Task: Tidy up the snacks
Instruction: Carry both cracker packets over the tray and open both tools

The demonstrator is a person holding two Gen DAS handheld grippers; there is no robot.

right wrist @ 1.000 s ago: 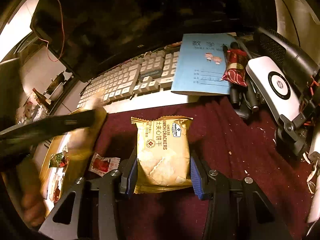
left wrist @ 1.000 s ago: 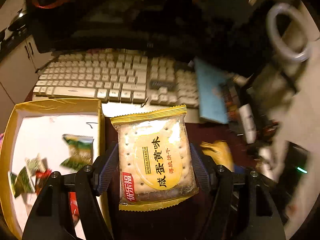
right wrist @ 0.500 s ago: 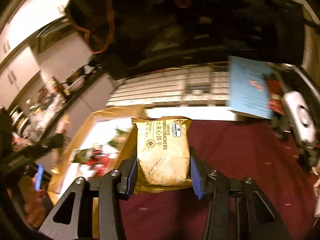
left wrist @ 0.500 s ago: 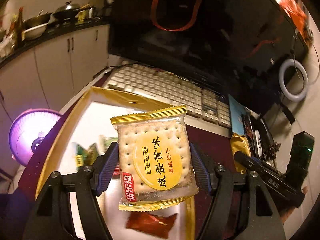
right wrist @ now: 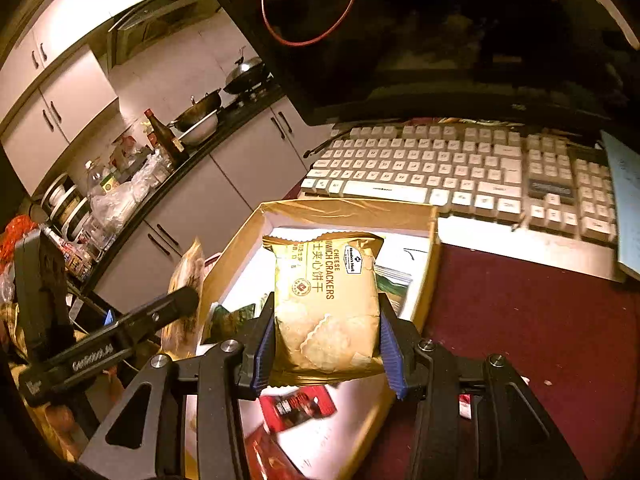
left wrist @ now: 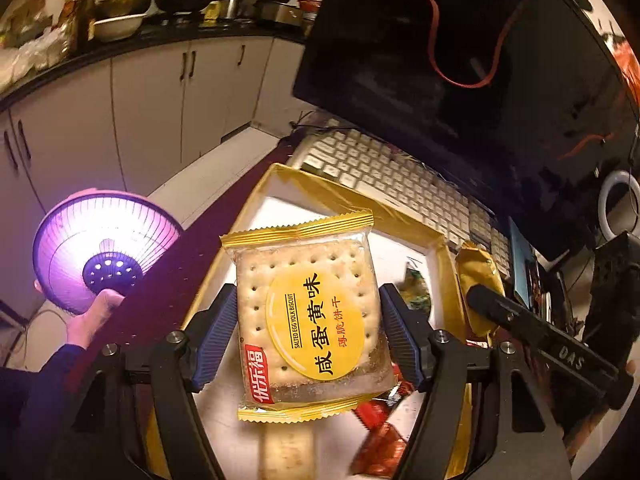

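Salted egg yolk biscuit pack (left wrist: 308,316) sits clamped between the pads of your left gripper (left wrist: 306,332), flat face to the camera, hanging over the gold-rimmed box (left wrist: 336,192). You hold it by its two side edges, likely so it can drop in flat. In this left wrist view you can count one biscuit pack in the grip, one red wrapper (left wrist: 380,444) on the box floor at the near right, and one green packet (left wrist: 416,296) further in. At the right, your right gripper's arm (left wrist: 532,328) reaches in with a gold pack at its tip.

From the right wrist view, your right gripper (right wrist: 328,340) is closed on one cheese sandwich cracker pack (right wrist: 326,304), held upright over the near half of the same box (right wrist: 352,208). Below it lie one red wrapper (right wrist: 296,404) and two green packets (right wrist: 232,316), partly hidden. The keyboard (right wrist: 460,172) lies just beyond the box's far wall. Both packs look poised for release into the box.
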